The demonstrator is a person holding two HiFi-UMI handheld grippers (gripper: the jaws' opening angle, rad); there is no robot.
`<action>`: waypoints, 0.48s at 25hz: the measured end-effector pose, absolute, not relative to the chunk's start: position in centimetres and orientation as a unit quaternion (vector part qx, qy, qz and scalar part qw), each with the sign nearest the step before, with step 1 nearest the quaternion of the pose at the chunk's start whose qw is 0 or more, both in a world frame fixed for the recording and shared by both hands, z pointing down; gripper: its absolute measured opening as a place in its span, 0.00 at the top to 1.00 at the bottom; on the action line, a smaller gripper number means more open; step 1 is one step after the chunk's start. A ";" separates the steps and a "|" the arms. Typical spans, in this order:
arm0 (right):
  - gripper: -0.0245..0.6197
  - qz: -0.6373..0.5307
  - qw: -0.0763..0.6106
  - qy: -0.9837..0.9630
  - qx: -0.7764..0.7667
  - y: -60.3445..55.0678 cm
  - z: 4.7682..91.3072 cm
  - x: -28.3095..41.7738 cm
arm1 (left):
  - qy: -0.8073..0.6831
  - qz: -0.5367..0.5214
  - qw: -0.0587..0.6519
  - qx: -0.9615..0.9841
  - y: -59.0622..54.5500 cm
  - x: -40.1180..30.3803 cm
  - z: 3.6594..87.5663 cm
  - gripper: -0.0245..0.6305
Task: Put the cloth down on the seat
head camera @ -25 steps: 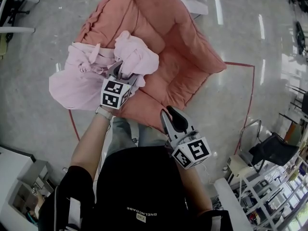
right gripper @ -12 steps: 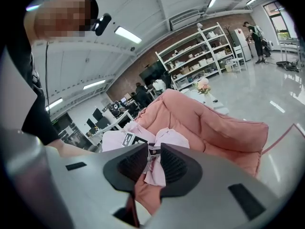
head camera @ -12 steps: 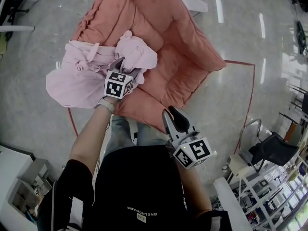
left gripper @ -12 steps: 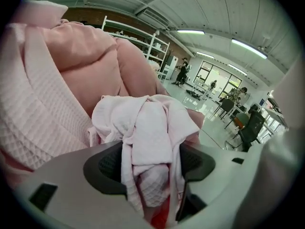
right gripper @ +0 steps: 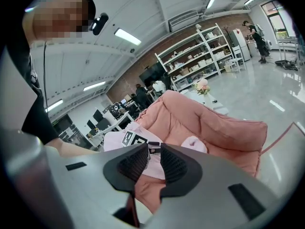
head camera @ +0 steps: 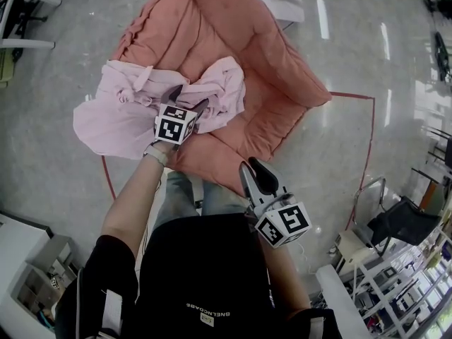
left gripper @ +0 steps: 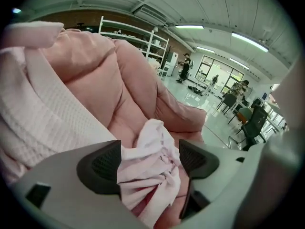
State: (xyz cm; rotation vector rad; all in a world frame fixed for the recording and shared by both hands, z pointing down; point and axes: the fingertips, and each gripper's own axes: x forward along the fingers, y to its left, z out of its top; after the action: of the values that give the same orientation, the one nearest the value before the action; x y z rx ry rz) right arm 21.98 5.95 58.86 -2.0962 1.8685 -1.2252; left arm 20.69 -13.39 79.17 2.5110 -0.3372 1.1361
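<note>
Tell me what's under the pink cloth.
The pink cloth covers the side arm and part of the cushion of the salmon seat; one end hangs out over the grey floor. Anything beneath its folds is hidden.

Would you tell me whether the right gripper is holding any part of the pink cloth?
No, the right gripper has nothing between its jaws; the pink cloth lies beyond on the seat.

The cloth [head camera: 134, 104] was soft, pale pink fabric, matt, with a fine waffle weave across its broad folds. The seat [head camera: 233, 41] was padded salmon fabric, matt and quilted into puffy panels. The floor [head camera: 353, 55] was glossy and mirrored the ceiling lights. The right gripper [right gripper: 153, 151] had a matt grey plastic shell and black ribbed pads [right gripper: 133, 165].
</note>
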 end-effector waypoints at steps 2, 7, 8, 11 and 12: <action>0.80 -0.399 0.038 0.610 -0.683 6.1 58.7 21.9 | -0.114 0.398 0.171 0.894 -13.3 20.6 78.0 0.41; 0.80 -0.392 0.035 0.617 -0.681 5.9 58.1 21.9 | -0.098 0.370 0.152 0.911 -12.5 20.5 73.5 0.40; 0.80 -0.390 0.035 0.619 -0.681 5.8 57.9 21.9 | -0.094 0.363 0.149 0.915 -12.2 20.5 72.5 0.40; 0.80 -0.380 0.035 0.627 -0.679 5.1 57.1 21.8 | -0.082 0.345 0.144 0.924 -11.3 20.2 69.7 0.40; 0.80 -0.377 0.034 0.630 -0.679 4.7 56.9 21.7 | -0.078 0.339 0.144 0.927 -11.0 20.1 68.8 0.40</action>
State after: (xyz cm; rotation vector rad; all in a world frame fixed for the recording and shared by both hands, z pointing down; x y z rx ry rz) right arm 21.74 4.72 56.86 -2.0863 1.9357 -1.1582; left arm 20.13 -11.01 68.80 2.6712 -0.2246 0.9770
